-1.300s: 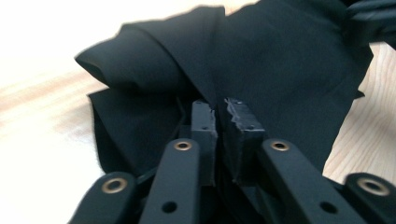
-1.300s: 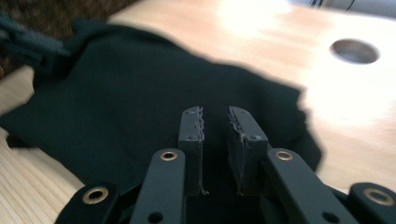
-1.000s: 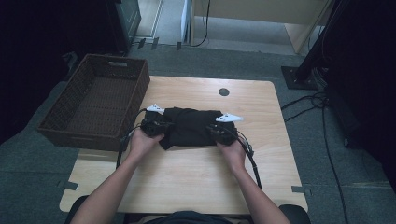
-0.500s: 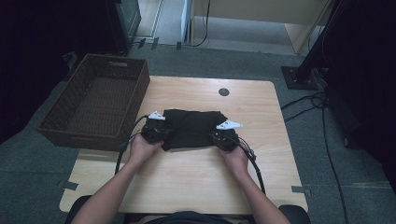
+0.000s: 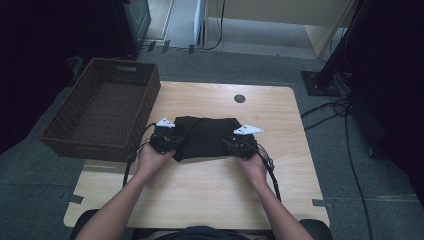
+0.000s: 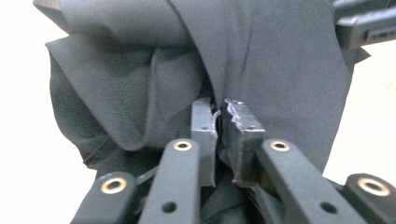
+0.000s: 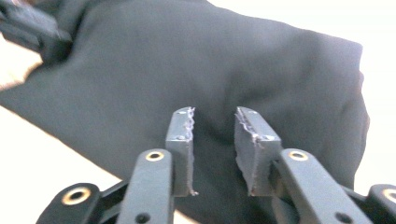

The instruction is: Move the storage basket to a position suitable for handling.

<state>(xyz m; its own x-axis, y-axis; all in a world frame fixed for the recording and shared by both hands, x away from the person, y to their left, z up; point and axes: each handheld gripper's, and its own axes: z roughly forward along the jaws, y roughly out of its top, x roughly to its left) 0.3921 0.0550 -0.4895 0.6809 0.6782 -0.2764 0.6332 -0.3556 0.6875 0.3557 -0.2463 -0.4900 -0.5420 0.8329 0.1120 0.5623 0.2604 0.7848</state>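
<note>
You are looking at a matt black cloth (image 6: 261,60), soft and creased, folding between and beyond your left gripper (image 6: 218,122)'s jaws. Those jaws are showing matt black plastic with brass-coloured rivets, their grey pads (image 7: 181,135) rough and frayed at the edges. Under the cloth, the pale wooden table (image 5: 210,195) is looking smooth; off to the left, the brown basket (image 5: 102,107) is looking coarsely woven.
</note>
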